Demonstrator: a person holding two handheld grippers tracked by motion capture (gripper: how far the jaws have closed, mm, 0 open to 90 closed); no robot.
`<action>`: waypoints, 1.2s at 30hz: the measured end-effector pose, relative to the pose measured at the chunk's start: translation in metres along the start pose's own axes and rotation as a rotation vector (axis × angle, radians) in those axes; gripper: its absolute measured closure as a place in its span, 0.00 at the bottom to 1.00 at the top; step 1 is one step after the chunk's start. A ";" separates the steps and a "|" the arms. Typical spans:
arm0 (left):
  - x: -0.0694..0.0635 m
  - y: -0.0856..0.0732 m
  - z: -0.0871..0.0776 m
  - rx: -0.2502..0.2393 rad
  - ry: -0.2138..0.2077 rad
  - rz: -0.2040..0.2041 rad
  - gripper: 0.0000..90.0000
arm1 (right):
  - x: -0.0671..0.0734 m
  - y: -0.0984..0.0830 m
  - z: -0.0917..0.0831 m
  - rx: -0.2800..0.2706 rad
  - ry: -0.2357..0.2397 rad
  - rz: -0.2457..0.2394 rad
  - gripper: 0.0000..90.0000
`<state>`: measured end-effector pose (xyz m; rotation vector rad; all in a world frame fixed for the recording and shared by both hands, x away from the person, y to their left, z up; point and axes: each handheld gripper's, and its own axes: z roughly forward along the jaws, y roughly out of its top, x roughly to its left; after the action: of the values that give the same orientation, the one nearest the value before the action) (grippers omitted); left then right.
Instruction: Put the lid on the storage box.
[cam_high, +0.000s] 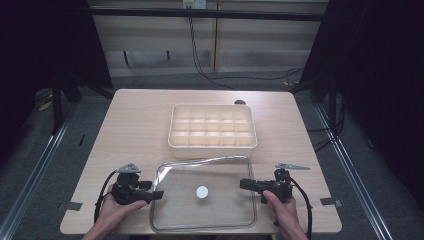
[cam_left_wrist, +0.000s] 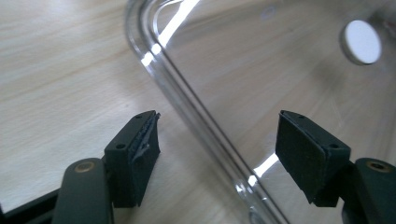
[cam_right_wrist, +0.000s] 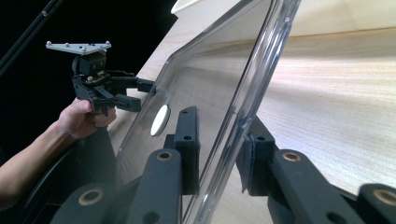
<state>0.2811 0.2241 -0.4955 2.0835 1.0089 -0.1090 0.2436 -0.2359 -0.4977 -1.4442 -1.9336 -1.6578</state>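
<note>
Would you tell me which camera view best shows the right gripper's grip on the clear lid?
The right gripper view: its jaws pinch the clear lid's rim. The high view shows the right gripper at the lid's edge; the left gripper view shows the rim.

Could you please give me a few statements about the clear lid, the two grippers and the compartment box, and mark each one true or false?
1. The right gripper is clamped on the edge of the clear lid. True.
2. The left gripper is shut on the lid's rim. False: its jaws stand open on either side of the rim.
3. The compartment box sits beyond the lid on the table. True.
4. The lid covers the box. False: it lies in front of it.
5. A white round disc shows at the lid's middle. True.
</note>
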 end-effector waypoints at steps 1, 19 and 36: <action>0.000 0.000 0.001 0.002 -0.013 -0.001 0.37 | 0.000 0.000 0.000 0.002 -0.003 -0.005 0.80; -0.003 0.001 -0.007 -0.057 -0.073 -0.002 0.59 | 0.007 0.002 -0.002 0.022 -0.122 -0.036 0.75; -0.011 0.011 -0.016 -0.119 -0.058 0.049 0.69 | 0.015 0.004 0.000 0.036 -0.260 -0.065 0.64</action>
<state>0.2775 0.2240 -0.4733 1.9844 0.9069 -0.0822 0.2394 -0.2284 -0.4842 -1.6707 -2.1539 -1.5157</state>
